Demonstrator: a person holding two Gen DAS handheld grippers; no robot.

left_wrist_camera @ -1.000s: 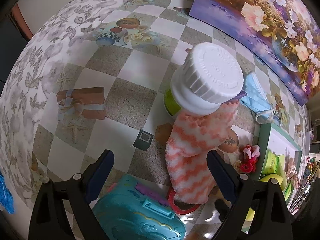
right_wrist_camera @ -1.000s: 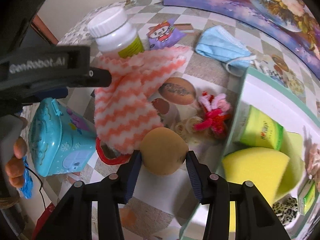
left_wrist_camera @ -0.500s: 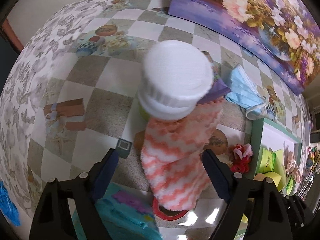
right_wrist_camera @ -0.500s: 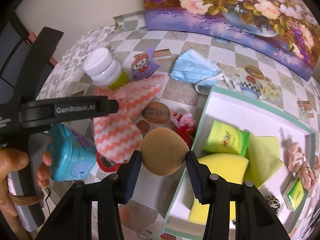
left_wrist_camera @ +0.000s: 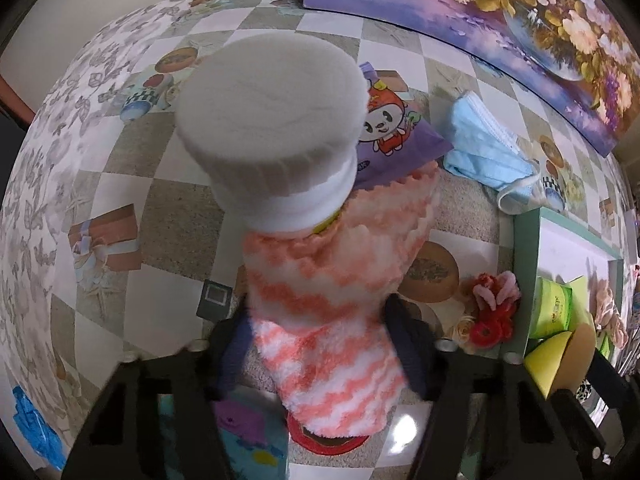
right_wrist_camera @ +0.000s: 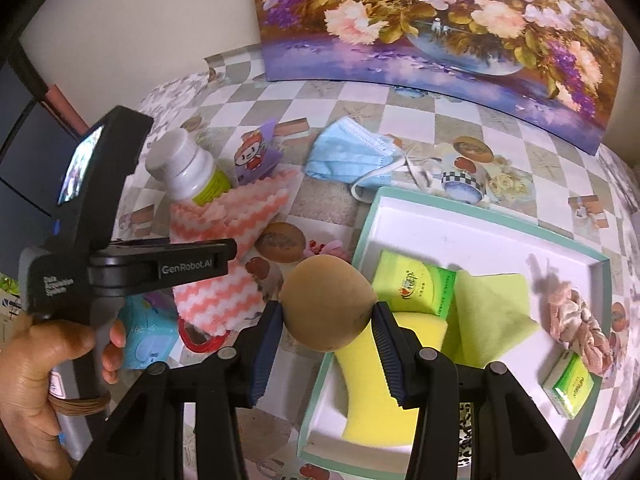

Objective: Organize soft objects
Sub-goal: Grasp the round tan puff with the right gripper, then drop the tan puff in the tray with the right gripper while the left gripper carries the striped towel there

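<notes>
An orange-and-white fuzzy cloth [left_wrist_camera: 320, 320] lies on the checked tablecloth, its top end leaning against a white-capped bottle [left_wrist_camera: 272, 132]. My left gripper [left_wrist_camera: 320, 344] points straight down over it. Its jaws are closing, and both pads touch the sides of the cloth between them. My right gripper [right_wrist_camera: 328, 320] is shut on a tan round puff [right_wrist_camera: 328, 300], held in the air over the left rim of the teal-edged white box [right_wrist_camera: 372, 216]. In the box lie a yellow sponge [right_wrist_camera: 360, 392], a green tissue pack [right_wrist_camera: 412, 284], a yellow-green cloth [right_wrist_camera: 488, 312] and a pink scrunchie [right_wrist_camera: 576, 320].
A blue face mask [right_wrist_camera: 352, 156] and a purple cartoon packet [right_wrist_camera: 256, 156] lie behind the cloth. A teal toy case [right_wrist_camera: 148, 336] and a red ring [left_wrist_camera: 320, 440] sit at its near end. A red and pink hair tie [left_wrist_camera: 492, 304] lies beside the box. A flower painting [right_wrist_camera: 440, 20] stands at the back.
The left gripper came down over the cloth and its jaws narrowed onto its sides. The right gripper rose with the puff and moved toward the box.
</notes>
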